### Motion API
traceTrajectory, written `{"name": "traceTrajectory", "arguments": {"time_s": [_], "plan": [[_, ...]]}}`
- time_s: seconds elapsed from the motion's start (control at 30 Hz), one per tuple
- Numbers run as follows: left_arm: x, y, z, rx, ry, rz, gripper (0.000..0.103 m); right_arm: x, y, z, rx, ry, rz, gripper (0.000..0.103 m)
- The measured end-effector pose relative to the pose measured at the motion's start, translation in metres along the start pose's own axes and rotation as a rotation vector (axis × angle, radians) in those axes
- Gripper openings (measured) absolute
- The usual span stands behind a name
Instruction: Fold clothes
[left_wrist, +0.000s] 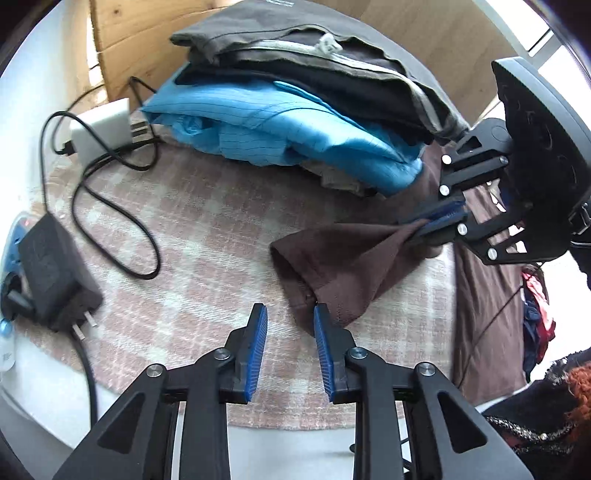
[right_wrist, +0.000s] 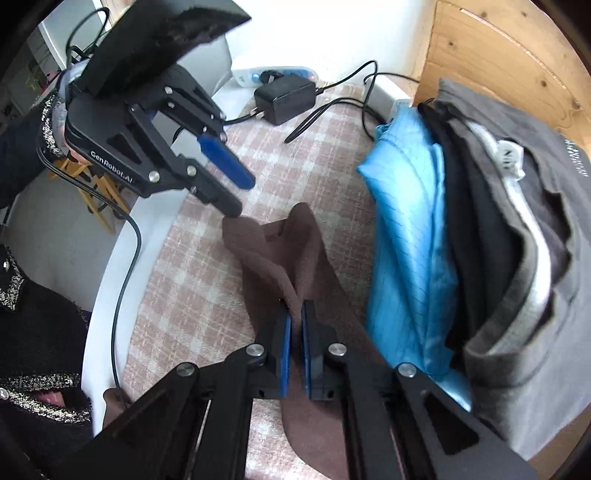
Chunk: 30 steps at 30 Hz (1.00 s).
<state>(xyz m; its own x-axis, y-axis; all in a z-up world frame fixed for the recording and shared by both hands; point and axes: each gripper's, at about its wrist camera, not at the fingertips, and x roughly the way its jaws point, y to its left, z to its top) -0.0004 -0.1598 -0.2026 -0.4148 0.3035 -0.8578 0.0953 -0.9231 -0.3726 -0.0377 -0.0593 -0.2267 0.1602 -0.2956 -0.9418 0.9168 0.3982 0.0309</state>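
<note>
Your right gripper (right_wrist: 294, 325) pinches a raised fold of the brown garment (right_wrist: 295, 258), blue ribbed pads pressed together on the cloth, while your left gripper (left_wrist: 290, 325) hovers with its jaws spread, nothing between them, one finger (left_wrist: 322, 332) just beside the garment's near hem. The brown piece (soft, fleecy, matte) lies on the pink-and-cream checked cloth (left_wrist: 207, 221) covering the table, its long axis running from your right gripper's pinch out toward your left gripper, a sleeve-like end pointing at the left jaws. Beyond it, on the far side, sits a stack of folded clothes (left_wrist: 314, 92): smooth bright-blue fabric with fine stripes at the bottom, black and grey knits above. A boxy black power adapter (left_wrist: 51, 273) and looping cables lie at the left.
</note>
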Motion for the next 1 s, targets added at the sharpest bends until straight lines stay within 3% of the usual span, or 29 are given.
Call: {"name": "traceTrajectory", "arguments": {"time_s": [0.23,0.53,0.7,1.0], "plan": [[0.017,-0.017,0.008,0.127,0.059,-0.062,0.031,0.000,-0.003,-0.007,0.004,0.012,-0.040,0.006],[0.034,-0.020,0.017,0.113,0.095,-0.063,0.038,0.019,-0.004,-0.008,-0.002,0.059,-0.038,0.007],[0.024,-0.017,0.031,0.102,0.056,-0.062,0.038,0.012,-0.006,-0.014,0.004,0.045,-0.028,0.007],[0.042,-0.010,0.047,0.123,0.088,-0.118,0.038,0.009,-0.008,-0.022,0.002,0.039,-0.029,0.007]]}}
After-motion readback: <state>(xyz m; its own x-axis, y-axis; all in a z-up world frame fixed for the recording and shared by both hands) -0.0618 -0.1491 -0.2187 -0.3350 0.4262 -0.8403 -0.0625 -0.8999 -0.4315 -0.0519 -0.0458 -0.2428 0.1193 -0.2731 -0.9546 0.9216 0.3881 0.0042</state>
